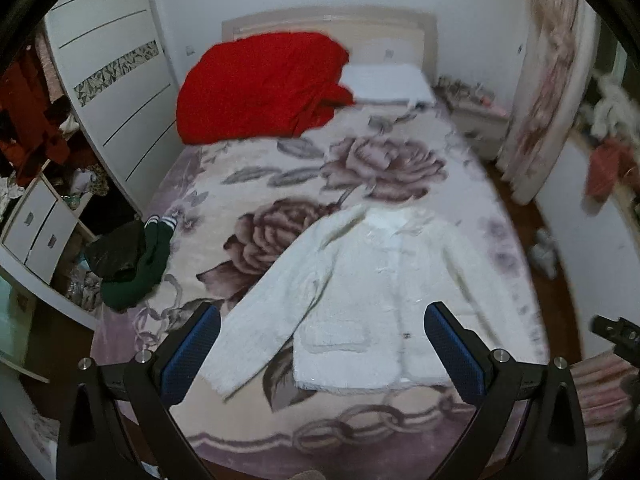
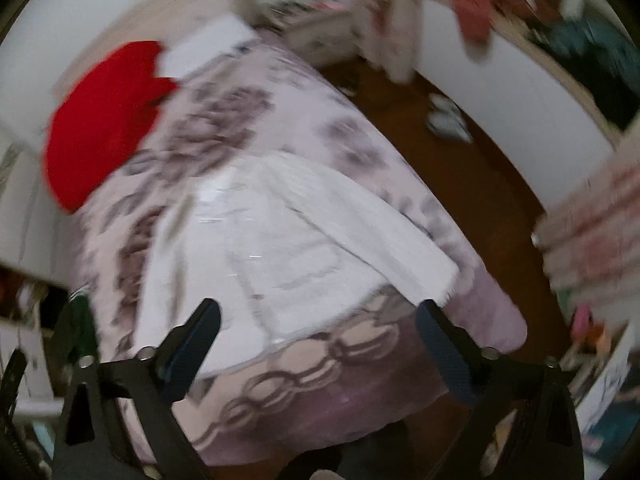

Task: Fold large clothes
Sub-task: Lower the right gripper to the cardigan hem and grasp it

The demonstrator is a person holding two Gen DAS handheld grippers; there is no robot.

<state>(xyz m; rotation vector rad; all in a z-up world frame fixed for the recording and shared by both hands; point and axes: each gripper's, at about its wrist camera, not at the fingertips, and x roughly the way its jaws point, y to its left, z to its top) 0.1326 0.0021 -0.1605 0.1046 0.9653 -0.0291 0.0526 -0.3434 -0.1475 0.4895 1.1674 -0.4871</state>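
Both grippers, left (image 1: 320, 344) and right (image 2: 318, 338), are seen with jaws spread wide and nothing pinched. Beyond them a white jacket (image 1: 360, 300) is laid flat on the flowered blanket (image 1: 280, 168), sleeves spread out.

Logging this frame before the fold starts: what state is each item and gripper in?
White jacket: spread flat on the bed, front up, sleeves out, unfolded.
Red blanket: bunched at the head of the bed.
Green garment: crumpled at the bed's left edge.
Pillow: flat by the headboard.
Left gripper: open, holding nothing.
Right gripper: open, holding nothing, above the jacket's hem.
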